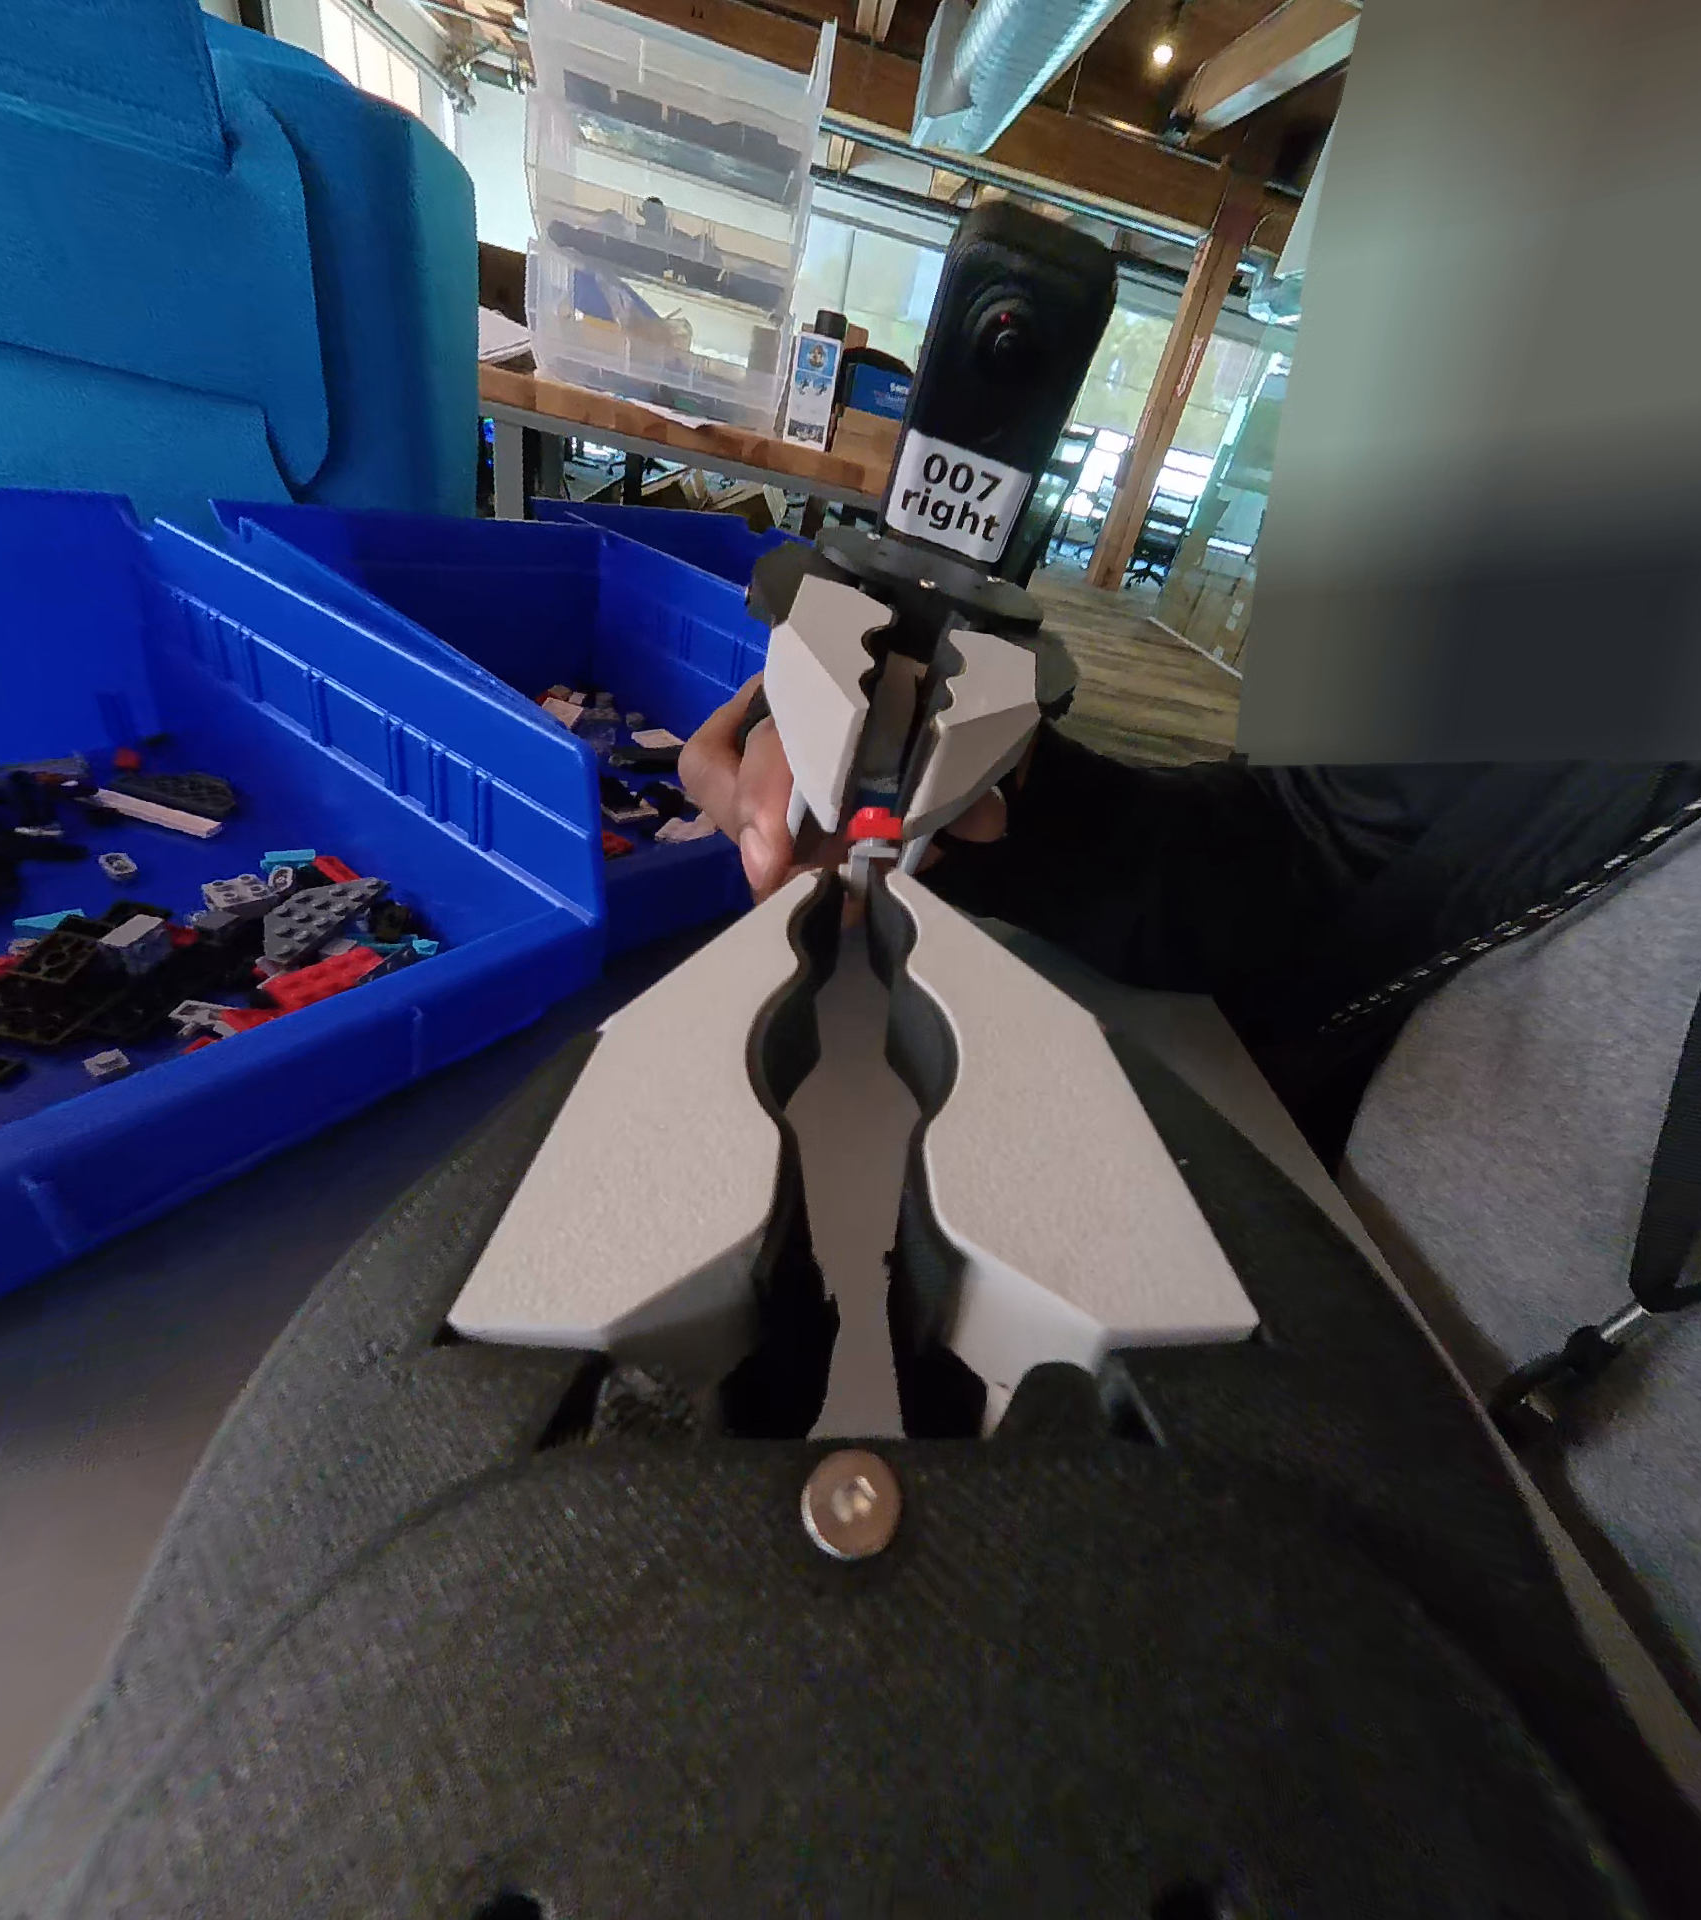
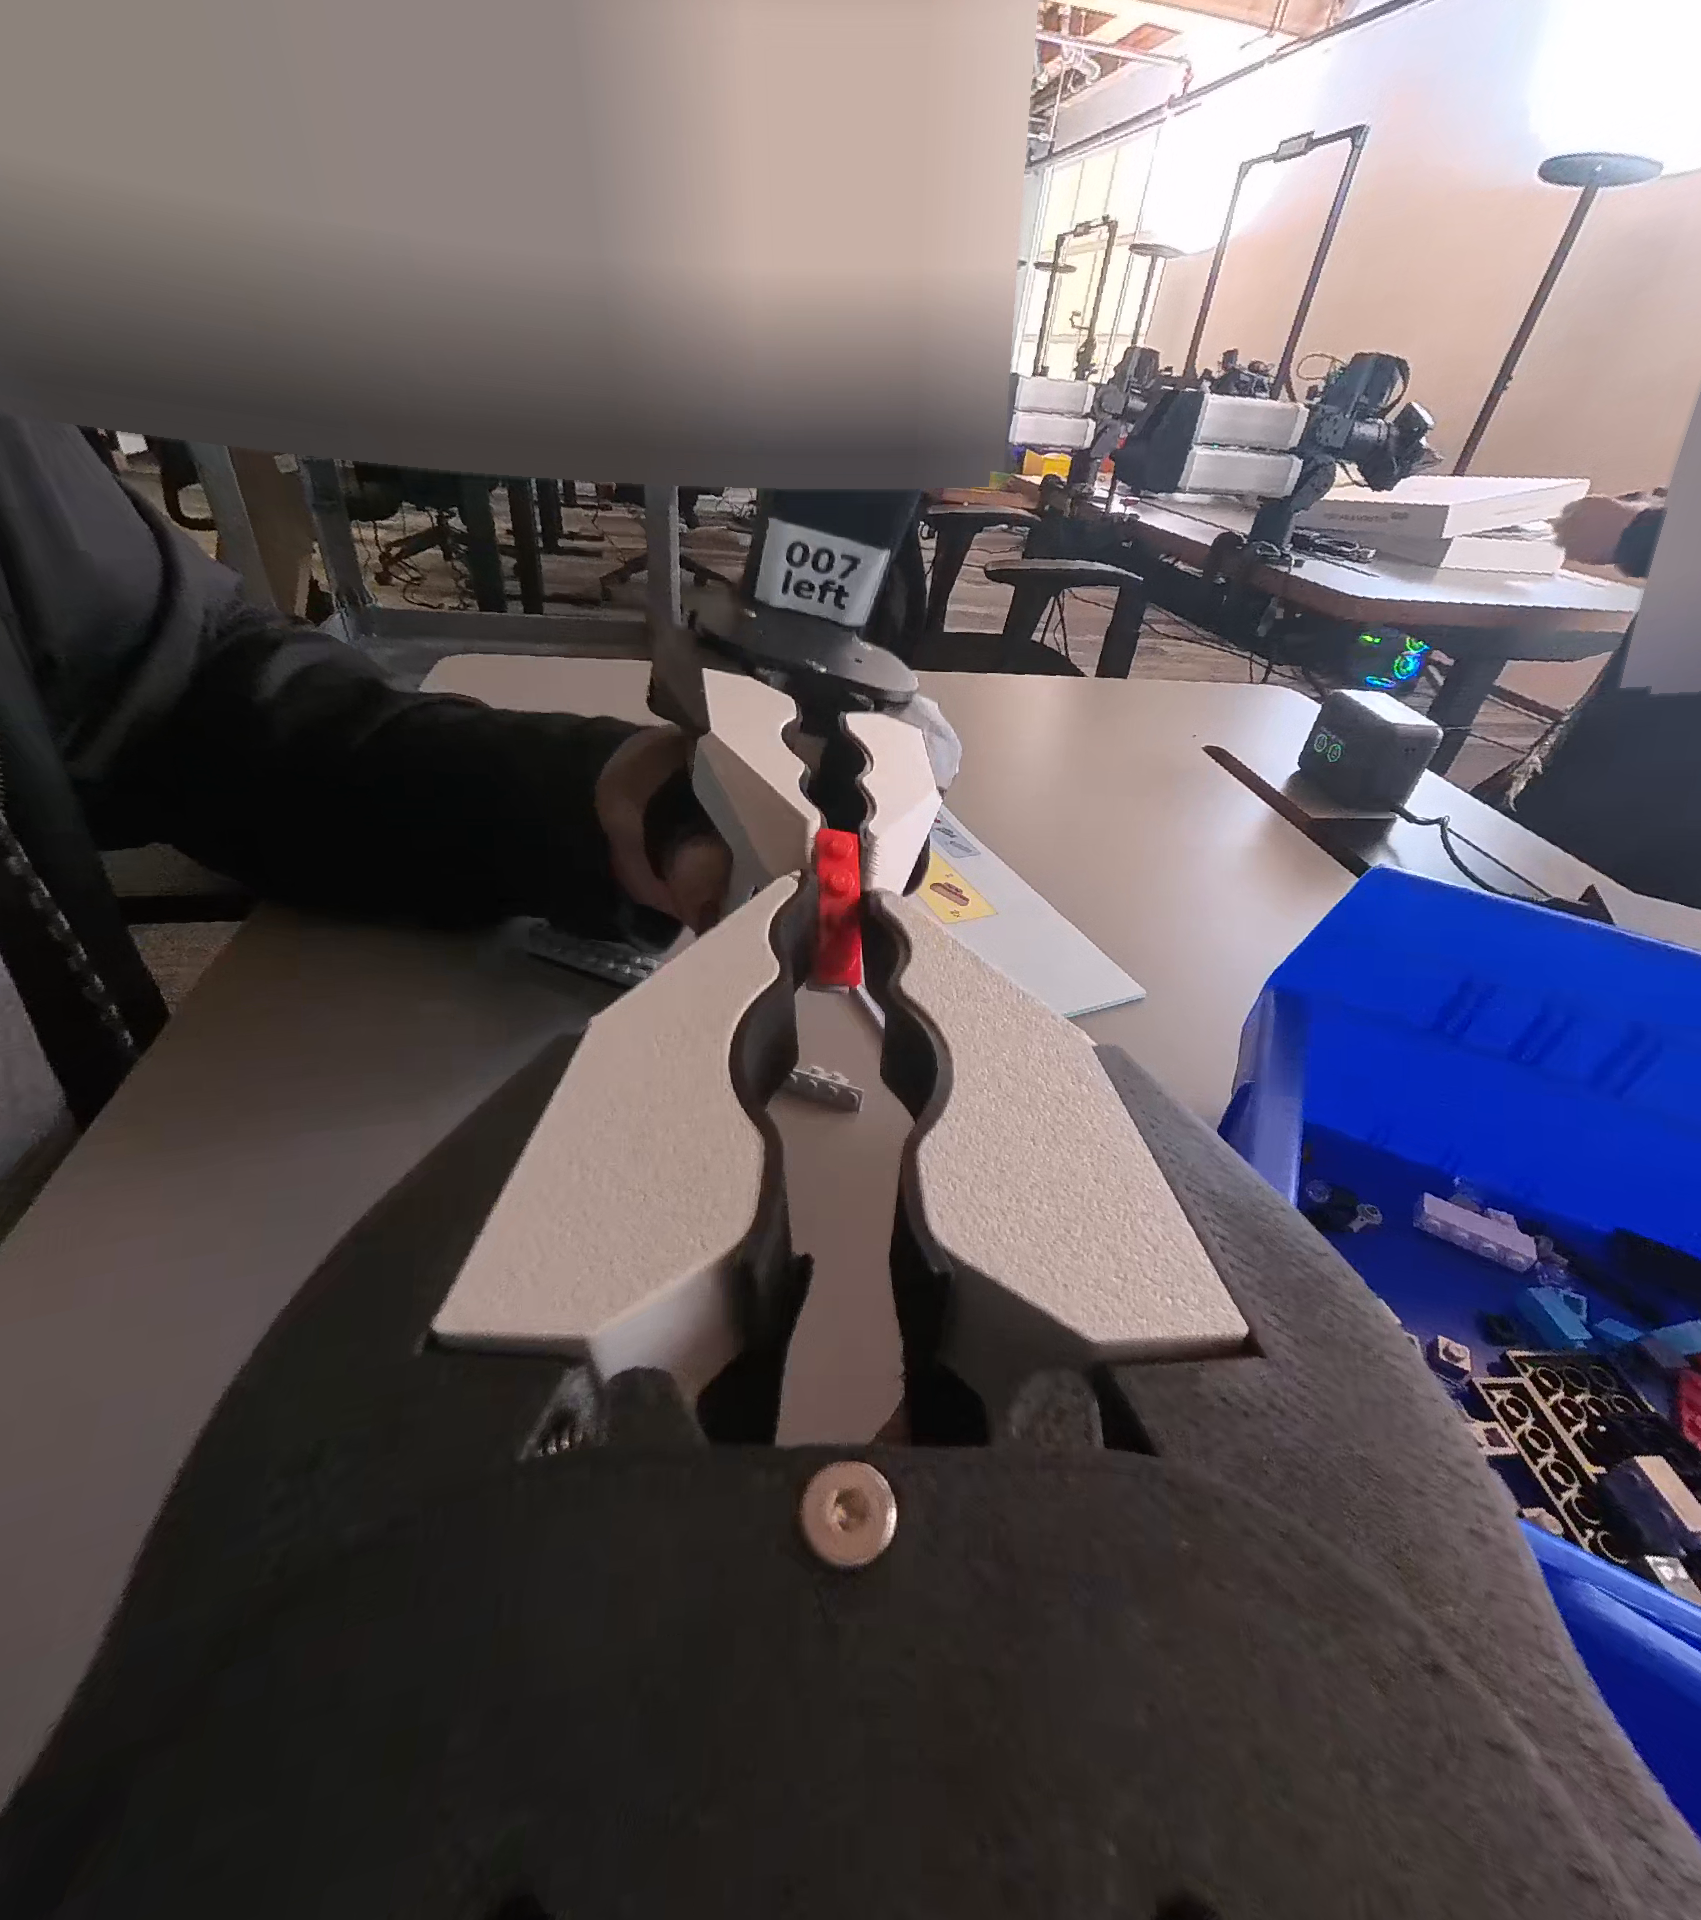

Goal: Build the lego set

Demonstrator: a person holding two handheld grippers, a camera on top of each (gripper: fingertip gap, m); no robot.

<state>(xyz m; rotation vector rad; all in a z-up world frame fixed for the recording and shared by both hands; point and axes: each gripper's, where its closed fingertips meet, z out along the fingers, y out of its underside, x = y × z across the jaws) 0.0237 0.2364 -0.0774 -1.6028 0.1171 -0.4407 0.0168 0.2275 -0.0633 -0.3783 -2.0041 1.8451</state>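
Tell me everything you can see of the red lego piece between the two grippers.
The red lego piece is a narrow, glossy plastic plate with one row of round studs. It is held up off the table, lengthwise along the right wrist view. The right gripper pinches its near end; its far end reaches the left gripper. From the left wrist view only a red end shows.
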